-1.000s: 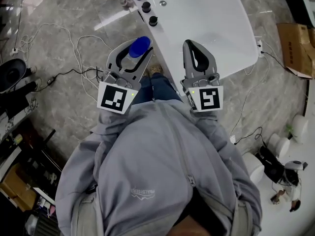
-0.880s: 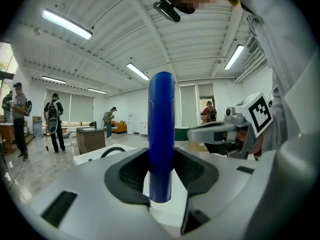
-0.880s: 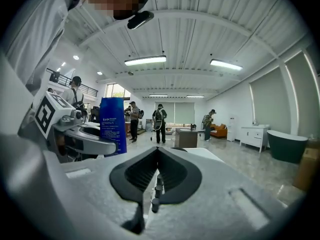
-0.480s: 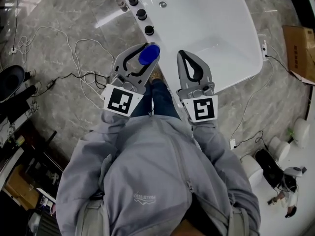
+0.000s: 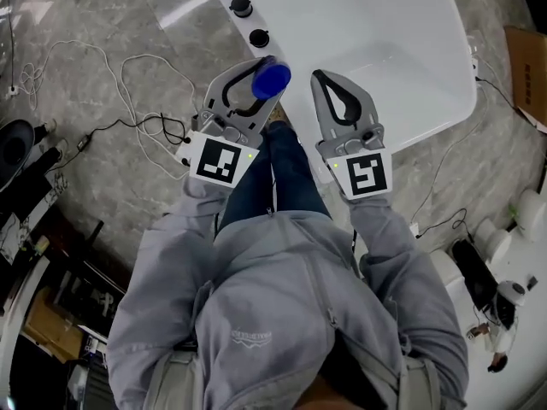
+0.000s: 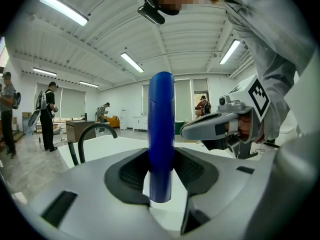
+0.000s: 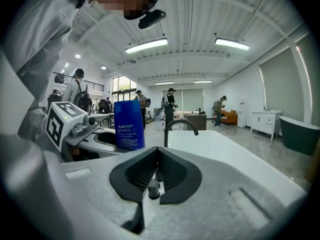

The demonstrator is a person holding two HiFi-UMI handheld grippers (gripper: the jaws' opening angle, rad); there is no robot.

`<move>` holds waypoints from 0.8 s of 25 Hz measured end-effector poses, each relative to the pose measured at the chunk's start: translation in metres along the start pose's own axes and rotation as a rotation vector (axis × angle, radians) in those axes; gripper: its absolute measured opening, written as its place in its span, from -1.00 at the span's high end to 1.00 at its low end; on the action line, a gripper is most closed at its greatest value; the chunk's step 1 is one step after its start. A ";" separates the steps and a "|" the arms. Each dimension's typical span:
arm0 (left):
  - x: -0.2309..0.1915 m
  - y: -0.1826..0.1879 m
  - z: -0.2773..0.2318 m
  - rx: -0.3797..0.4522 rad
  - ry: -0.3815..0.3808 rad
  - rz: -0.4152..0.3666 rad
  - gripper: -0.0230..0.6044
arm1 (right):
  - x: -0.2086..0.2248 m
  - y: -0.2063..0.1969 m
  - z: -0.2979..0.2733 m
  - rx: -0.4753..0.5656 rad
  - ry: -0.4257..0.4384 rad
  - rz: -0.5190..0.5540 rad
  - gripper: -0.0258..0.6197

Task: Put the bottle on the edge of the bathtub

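Observation:
A blue bottle (image 5: 272, 79) stands upright between the jaws of my left gripper (image 5: 266, 85), which is shut on it. It hangs over the near rim of the white bathtub (image 5: 376, 49), just short of the row of black knobs (image 5: 258, 37). In the left gripper view the bottle (image 6: 161, 134) rises straight from the jaws (image 6: 161, 186), with the tub's white surface behind it. My right gripper (image 5: 340, 101) is beside it over the tub's rim, shut and empty. From the right gripper view (image 7: 154, 183) the bottle's label side (image 7: 129, 125) shows at the left.
A black curved faucet (image 7: 180, 126) rises from the tub's rim beyond the knobs. Cables (image 5: 128, 101) trail over the marble floor at the left. A cardboard box (image 5: 530, 67) lies at the right edge. Several people stand far back in the room.
Both grippers have moved forward toward the tub. The bottle, earlier over the floor beside the rim, is now over the rim near the knobs. The grip has not changed.

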State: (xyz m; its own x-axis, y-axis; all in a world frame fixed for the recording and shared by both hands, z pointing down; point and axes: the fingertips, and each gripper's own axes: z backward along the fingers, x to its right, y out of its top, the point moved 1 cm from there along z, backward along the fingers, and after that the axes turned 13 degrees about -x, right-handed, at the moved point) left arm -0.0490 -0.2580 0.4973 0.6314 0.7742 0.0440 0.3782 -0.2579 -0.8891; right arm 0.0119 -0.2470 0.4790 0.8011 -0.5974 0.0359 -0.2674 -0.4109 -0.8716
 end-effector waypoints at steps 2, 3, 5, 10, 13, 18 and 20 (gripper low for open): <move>0.001 -0.011 -0.003 -0.001 -0.002 -0.008 0.44 | -0.003 -0.009 -0.007 -0.004 0.008 0.000 0.92; 0.002 -0.016 -0.005 0.000 -0.001 -0.007 0.44 | -0.004 -0.015 -0.009 -0.008 0.011 -0.001 0.92; 0.003 -0.025 -0.008 0.009 -0.004 -0.002 0.44 | -0.006 -0.027 -0.014 -0.026 0.011 -0.002 0.92; -0.003 -0.040 -0.025 0.018 0.010 -0.022 0.44 | -0.003 -0.041 -0.027 -0.040 0.015 0.006 0.92; -0.003 -0.052 -0.031 0.013 0.009 -0.009 0.44 | -0.003 -0.048 -0.033 -0.045 0.018 0.006 0.92; 0.007 -0.075 -0.045 -0.005 -0.005 0.007 0.44 | -0.001 -0.066 -0.039 -0.062 0.016 -0.008 0.91; 0.007 -0.081 -0.050 -0.004 -0.011 0.014 0.44 | -0.001 -0.069 -0.043 -0.064 0.015 -0.003 0.92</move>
State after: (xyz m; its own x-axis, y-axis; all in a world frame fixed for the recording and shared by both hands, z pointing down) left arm -0.0413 -0.2605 0.5920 0.6295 0.7765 0.0267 0.3717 -0.2709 -0.8879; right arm 0.0064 -0.2482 0.5602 0.7940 -0.6061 0.0466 -0.2990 -0.4561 -0.8382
